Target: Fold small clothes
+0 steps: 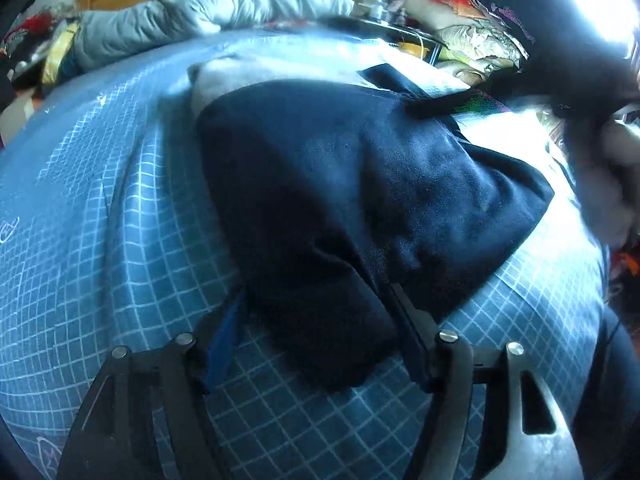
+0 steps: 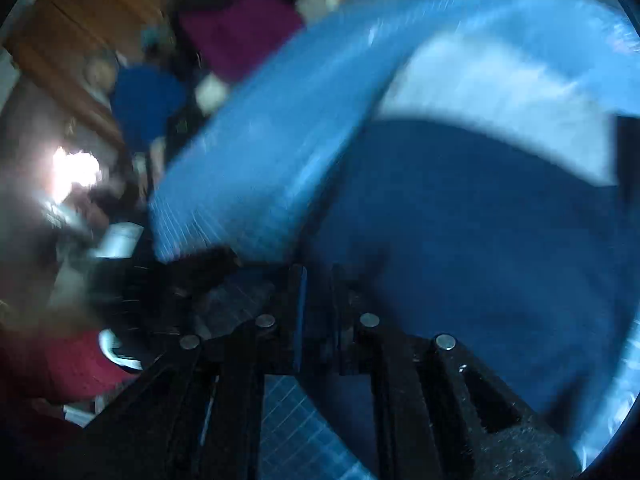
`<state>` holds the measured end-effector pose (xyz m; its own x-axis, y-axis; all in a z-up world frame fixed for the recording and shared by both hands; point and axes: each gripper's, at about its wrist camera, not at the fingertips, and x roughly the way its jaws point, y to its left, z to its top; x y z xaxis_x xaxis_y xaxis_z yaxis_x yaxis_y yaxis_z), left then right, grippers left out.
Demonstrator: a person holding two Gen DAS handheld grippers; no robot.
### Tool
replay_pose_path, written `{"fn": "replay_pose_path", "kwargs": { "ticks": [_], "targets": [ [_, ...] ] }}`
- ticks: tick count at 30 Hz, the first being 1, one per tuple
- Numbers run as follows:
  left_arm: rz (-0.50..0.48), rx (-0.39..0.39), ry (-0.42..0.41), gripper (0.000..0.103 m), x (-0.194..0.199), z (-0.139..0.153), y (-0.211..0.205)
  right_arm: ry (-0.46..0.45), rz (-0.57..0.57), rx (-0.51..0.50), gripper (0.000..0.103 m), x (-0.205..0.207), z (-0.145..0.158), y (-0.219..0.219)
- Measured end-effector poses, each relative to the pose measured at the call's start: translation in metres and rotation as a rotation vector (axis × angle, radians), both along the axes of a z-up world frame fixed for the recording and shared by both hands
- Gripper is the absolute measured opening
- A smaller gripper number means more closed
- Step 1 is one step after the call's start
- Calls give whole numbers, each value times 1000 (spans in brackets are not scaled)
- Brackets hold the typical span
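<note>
Cloth fills the middle of both views: a dark navy garment (image 1: 360, 184), soft and limp, lies bunched on a blue gridded mat (image 1: 120, 216) that covers the work surface. In the left wrist view it runs from the upper centre of the frame down to the lower centre, where a loose corner sags between the fingers of the left gripper (image 1: 316, 340). Those fingers stand apart, one on either side of that corner, with nothing pinched. A paler grey piece of cloth (image 1: 216, 80) peeks out from under the garment's far edge at upper centre.

The right wrist view is badly smeared by motion. The right gripper (image 2: 318, 312) shows its two fingers drawn close together at lower centre, and the navy cloth (image 2: 460, 240) spreads up and to the right from them; the gripper is probably pinching an edge of it, though the blur leaves that unsure.

As a judgement, the fabric looks light and floppy, with enough nap not to slip much. It will drape and fold on itself wherever it is unsupported, so the best hold is at a hem or corner, one on each side, keeping the edge taut between the two grippers before laying it over.
</note>
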<state>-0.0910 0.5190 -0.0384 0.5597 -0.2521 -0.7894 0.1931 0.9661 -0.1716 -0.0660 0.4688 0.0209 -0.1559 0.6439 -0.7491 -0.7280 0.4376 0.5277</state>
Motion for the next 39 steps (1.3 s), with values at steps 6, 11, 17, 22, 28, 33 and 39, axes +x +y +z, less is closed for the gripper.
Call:
{"fn": "replay_pose_path", "kwargs": {
  "ticks": [6,11,17,22,28,33,39],
  "targets": [
    [0,2,-9,70,-47,5,10,103,-158,65,0,95,-6,30],
    [-2,-58,4,71,-34,7,42,78,-227,12,0,159,-25,56],
    [1,-75,7,72,-36,4,50,-11,-368,52,10,166,1,4],
    [4,-80,12,73,-44,3,55,-240,-490,-115,25,160,12,-77],
    [17,-67,12,75,-67,13,37,-237,-605,-111,28,136,27,-114],
    [44,-24,5,82,-87,23,21,-337,-343,-23,30,1,50,-101],
    [41,-63,20,84,-83,24,27,-262,-367,-111,26,-64,-8,-147]
  ]
}}
